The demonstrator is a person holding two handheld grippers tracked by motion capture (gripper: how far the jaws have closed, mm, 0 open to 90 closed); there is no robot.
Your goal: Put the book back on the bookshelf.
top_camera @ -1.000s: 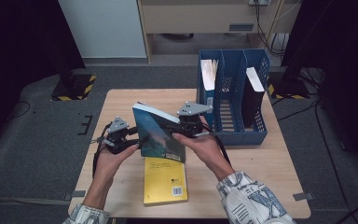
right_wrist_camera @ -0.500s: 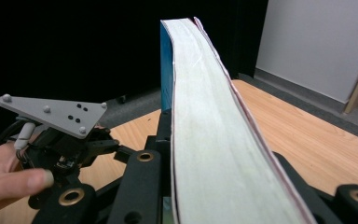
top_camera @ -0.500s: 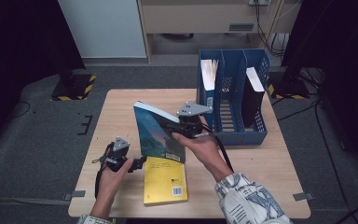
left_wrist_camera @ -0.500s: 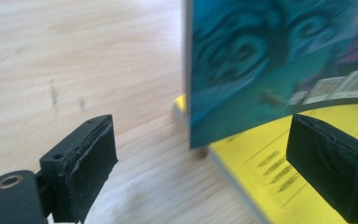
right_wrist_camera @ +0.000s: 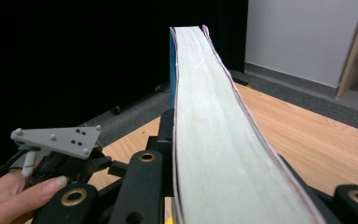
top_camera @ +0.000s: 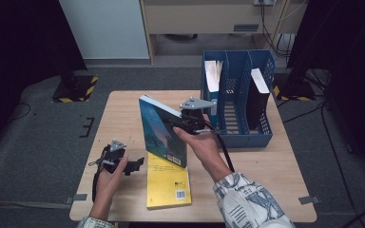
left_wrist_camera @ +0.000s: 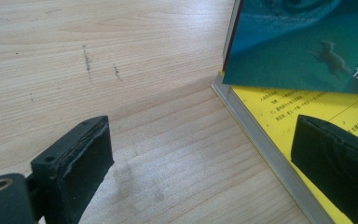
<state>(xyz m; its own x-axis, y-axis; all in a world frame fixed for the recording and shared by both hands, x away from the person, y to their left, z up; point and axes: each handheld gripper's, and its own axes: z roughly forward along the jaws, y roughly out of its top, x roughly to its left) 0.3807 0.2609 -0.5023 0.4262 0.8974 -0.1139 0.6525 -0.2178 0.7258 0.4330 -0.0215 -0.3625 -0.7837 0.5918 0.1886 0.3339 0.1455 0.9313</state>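
Your right gripper (top_camera: 183, 124) clamps the teal book (top_camera: 161, 133) upright at tabletop (top_camera: 123, 109) centre, ready for the blue file rack (top_camera: 237, 130) at 2 o'clock | your left gripper (top_camera: 132, 165) has just been opening, nothing between its jaws, low at 7 o'clock beside the yellow book (top_camera: 167, 183).

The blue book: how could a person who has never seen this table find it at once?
Look at the wooden table, left of the blue file rack. The blue book stands upright there, held by the right tongs. Unlike the yellow book lying flat below it, it is lifted and teal-covered.
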